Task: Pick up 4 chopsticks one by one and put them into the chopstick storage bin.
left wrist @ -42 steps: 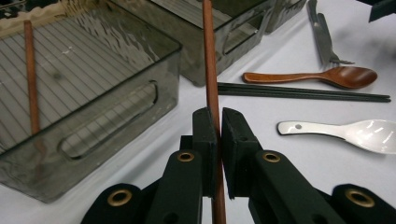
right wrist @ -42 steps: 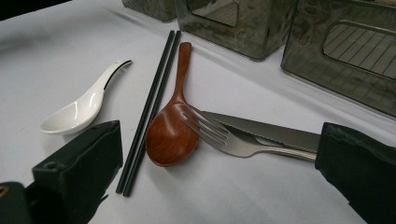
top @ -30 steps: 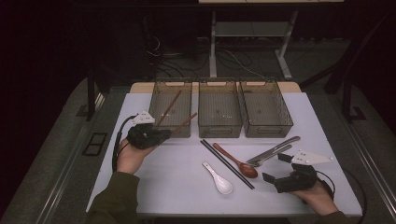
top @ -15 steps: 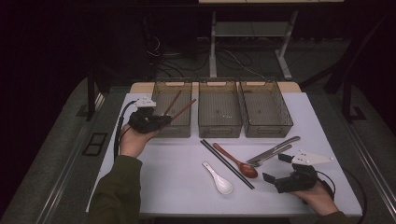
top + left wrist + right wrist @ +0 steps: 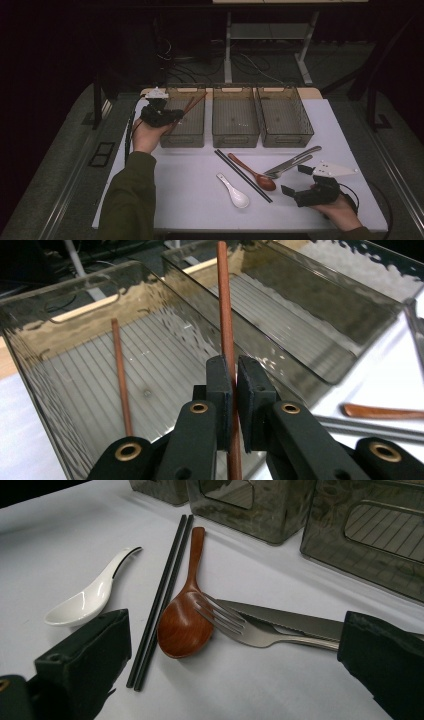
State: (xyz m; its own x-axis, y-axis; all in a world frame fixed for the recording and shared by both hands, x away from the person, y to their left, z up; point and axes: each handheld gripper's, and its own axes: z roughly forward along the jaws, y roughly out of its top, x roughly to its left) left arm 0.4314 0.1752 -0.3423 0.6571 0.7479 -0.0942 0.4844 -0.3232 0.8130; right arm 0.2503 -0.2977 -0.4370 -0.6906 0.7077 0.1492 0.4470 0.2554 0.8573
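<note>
Left tongs (image 5: 232, 385): clamped on a thin reddish-brown wooden chopstick (image 5: 223, 305), which runs up between them.
Second matching chopstick (image 5: 120, 375): left of them, in the smoky clear plastic bin (image 5: 45, 335).
Right tongs (image 5: 230, 665): apart.

Your high view looks forward and down over the whole table (image 5: 200, 210). Your left gripper view sits close, facing into the left bin (image 5: 90, 385). Your right gripper view rides low, near the wooden spoon (image 5: 182, 620), which the high view shares (image 5: 255, 176)
</note>
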